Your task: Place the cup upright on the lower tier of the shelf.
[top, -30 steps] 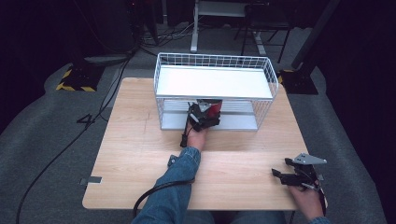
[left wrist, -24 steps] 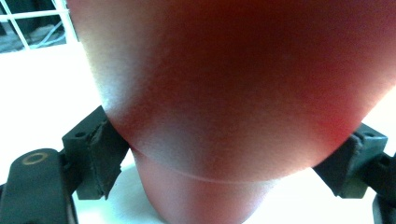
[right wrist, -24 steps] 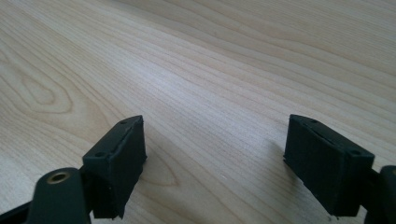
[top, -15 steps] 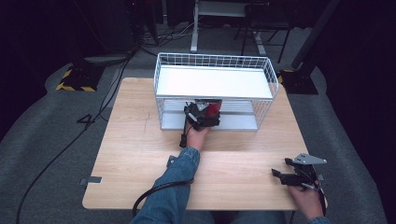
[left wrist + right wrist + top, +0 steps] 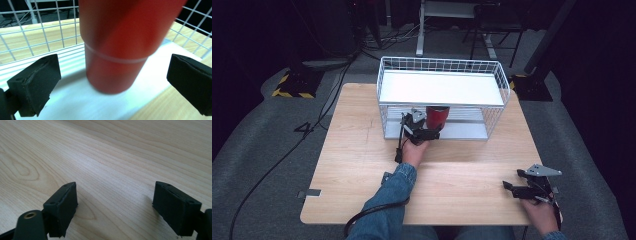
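From the high view, your left tool [image 5: 426, 131] reaches into the lower tier of the white wire rack [image 5: 442, 65] at the back of the worktop [image 5: 357, 165], right at a red cup [image 5: 437, 115]; your right tool [image 5: 524, 187] sits low at the near right corner, well apart from the rack.

In the left gripper view, the jaws stand spread on either side of the red cup [image 5: 120, 47] — it looks upright on the white shelf [image 5: 75, 102], though the blur makes contact hard to judge.

In the right gripper view, the jaws are spread over bare wood [image 5: 112, 162] — nothing between them.
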Demonstrator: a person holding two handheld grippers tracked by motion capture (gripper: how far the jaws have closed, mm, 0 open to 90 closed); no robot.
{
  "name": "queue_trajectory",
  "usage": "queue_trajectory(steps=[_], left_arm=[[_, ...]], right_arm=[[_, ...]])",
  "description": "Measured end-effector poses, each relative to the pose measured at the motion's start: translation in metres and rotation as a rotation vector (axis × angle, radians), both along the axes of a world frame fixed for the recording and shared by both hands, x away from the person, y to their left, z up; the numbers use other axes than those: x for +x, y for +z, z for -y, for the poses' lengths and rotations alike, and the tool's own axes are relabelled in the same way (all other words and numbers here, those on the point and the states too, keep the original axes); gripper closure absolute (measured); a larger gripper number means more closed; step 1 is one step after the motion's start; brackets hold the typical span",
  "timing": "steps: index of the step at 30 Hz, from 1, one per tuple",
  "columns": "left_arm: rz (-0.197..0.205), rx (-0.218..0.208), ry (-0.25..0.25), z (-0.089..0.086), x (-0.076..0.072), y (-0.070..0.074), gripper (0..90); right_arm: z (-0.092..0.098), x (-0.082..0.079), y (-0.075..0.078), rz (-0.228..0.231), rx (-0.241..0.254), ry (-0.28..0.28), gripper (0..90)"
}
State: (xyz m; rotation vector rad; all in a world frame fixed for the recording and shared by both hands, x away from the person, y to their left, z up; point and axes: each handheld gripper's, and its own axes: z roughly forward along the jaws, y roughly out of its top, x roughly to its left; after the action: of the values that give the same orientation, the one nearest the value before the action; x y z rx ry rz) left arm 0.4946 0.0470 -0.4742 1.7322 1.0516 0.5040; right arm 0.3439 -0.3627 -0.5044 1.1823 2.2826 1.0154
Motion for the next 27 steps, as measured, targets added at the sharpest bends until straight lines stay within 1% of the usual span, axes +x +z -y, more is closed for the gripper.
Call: queue_trajectory(steps=[1, 5, 8, 11, 15, 19, 23, 27], left_arm=[[0.002, 0.01, -0.004, -0.003, -0.003, 0.001, 0.0], [-0.001, 0.007, -0.002, -0.011, -0.014, 0.006, 0.0], [-0.001, -0.002, -0.009, -0.017, -0.022, 0.009, 0.0], [-0.007, 0.001, -0.02, -0.024, -0.031, 0.014, 0.0], [-0.013, -0.015, -0.034, -0.032, -0.045, 0.02, 0.0], [-0.006, -0.021, -0.043, -0.04, -0.059, 0.027, 0.0], [-0.008, -0.016, -0.049, -0.047, -0.072, 0.032, 0.0], [0.005, -0.006, -0.057, -0.057, -0.086, 0.039, 0.0]], right_arm=[[0.0, 0.0, 0.0, -0.001, 0.0, 0.001, 19.8], [0.0, 0.0, 0.0, 0.0, 0.0, 0.0, 19.7], [0.0, 0.0, 0.0, 0.001, 0.0, -0.001, 19.7], [0.0, 0.0, 0.0, 0.001, 0.0, -0.001, 19.7], [0.0, 0.0, 0.0, 0.001, 0.002, 0.0, 19.7], [0.0, 0.0, 0.0, 0.0, 0.001, -0.001, 19.6], [0.0, 0.0, 0.0, 0.0, 0.003, -0.001, 19.6], [-0.001, 0.001, 0.0, -0.003, -0.002, 0.005, 18.6]])
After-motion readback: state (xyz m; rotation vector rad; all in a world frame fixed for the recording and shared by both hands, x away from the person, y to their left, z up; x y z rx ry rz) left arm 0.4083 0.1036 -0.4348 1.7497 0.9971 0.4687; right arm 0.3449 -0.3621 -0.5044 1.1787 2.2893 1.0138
